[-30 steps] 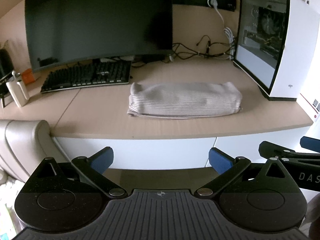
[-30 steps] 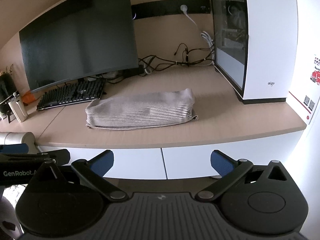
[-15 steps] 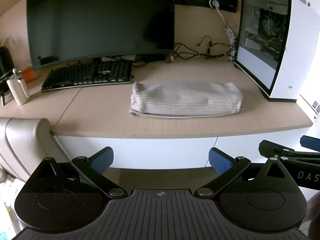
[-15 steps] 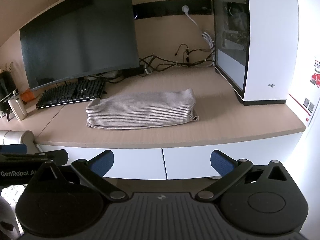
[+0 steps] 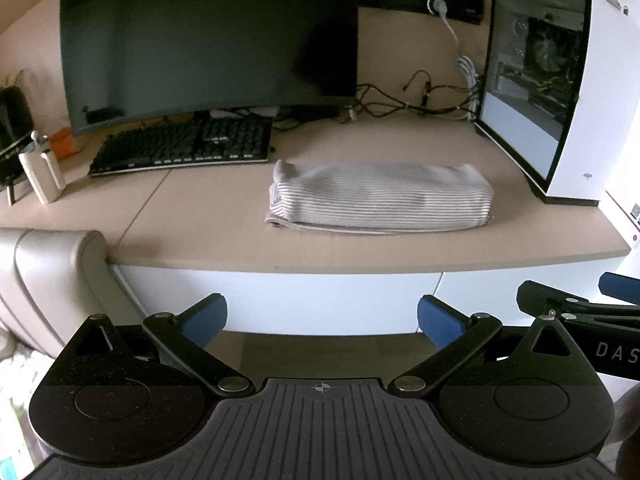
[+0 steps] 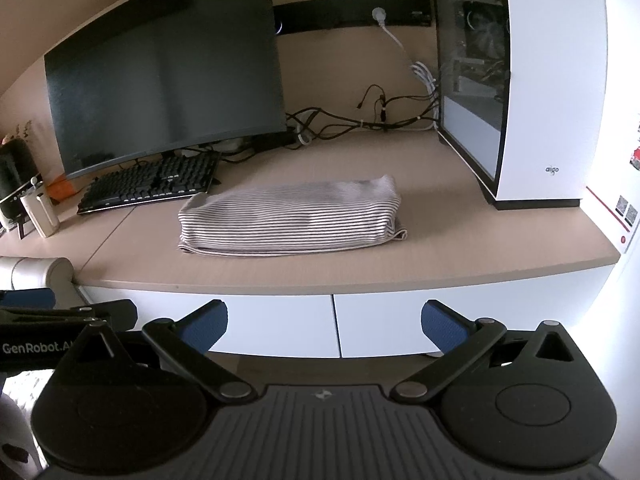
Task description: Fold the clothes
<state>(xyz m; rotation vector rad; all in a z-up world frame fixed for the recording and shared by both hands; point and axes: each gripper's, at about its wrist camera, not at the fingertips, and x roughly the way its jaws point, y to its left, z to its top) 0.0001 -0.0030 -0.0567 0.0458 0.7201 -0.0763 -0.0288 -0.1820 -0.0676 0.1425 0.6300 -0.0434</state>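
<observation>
1. The desk (image 5: 208,240) is a wide light-wood top over white drawer fronts, filling the middle of both views.
2. The monitor (image 5: 208,40) is dark and curved, standing at about 11 o'clock from the desk's centre.
3. The computer case (image 6: 552,92) is white with a glass side panel, standing upright at about 2 o'clock, well apart from the garment.
4. The striped garment (image 6: 290,220) lies folded into a long flat bundle near the centre of the desk, its long side parallel to the front edge, with nothing touching it.
5. The keyboard (image 5: 184,148) is black and lies at 10 o'clock from the garment, just in front of the monitor.
6. The left gripper (image 5: 322,318) is held below the desk's front edge, at 6 o'clock from the garment. Its blue-padded jaws are spread wide and released, with nothing between them.
7. The right gripper (image 6: 324,320) hangs level beside it, also below the desk edge, jaws likewise released and empty.
8. The cables (image 6: 360,120) run tangled along the back wall at 12 o'clock.
</observation>
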